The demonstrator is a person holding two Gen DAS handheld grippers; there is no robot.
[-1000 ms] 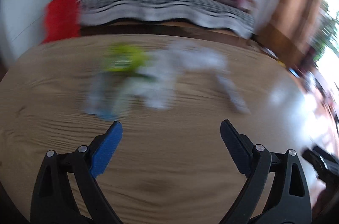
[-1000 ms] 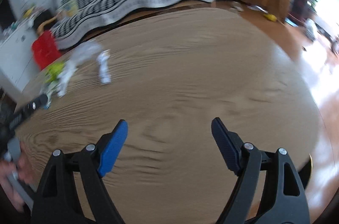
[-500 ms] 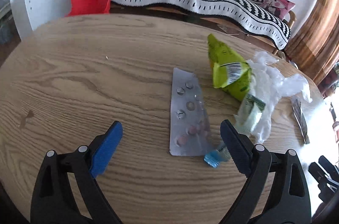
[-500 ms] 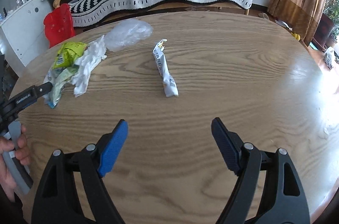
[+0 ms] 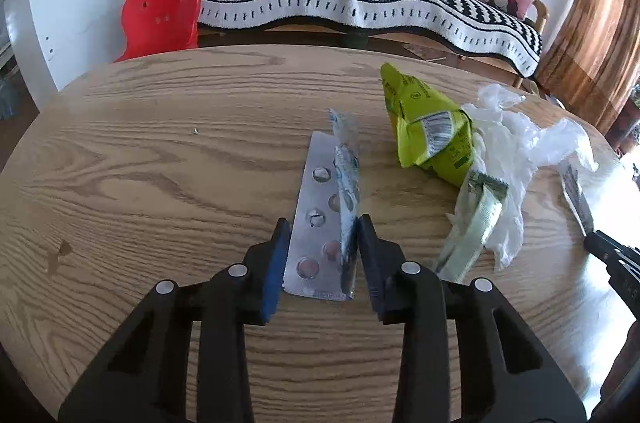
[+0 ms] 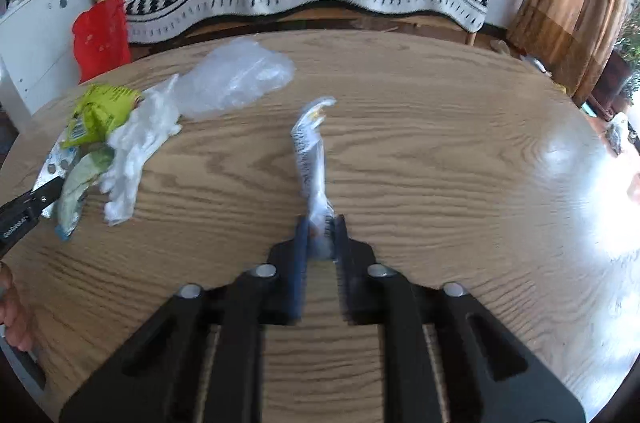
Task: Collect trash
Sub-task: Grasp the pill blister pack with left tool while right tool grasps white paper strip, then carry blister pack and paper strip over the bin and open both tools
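A: Where do we stand on the left?

B: Our left claw (image 5: 320,243) is closed around the near end of the blister pack (image 5: 318,219), a clear wrapper (image 5: 347,183) pinched against it. The pack's long axis runs straight away from us along the worktop (image 5: 160,163).

A: And the right?

B: Our right claw (image 6: 320,235) is clamped on the near end of the sachet (image 6: 310,151), which also points away from us.

A: Room to move?

B: We judge yes: bare wood left of the pack and right of the sachet. The green packet (image 5: 430,135) and tissue (image 5: 508,159) lie just right of the pack, nearer our left claw.
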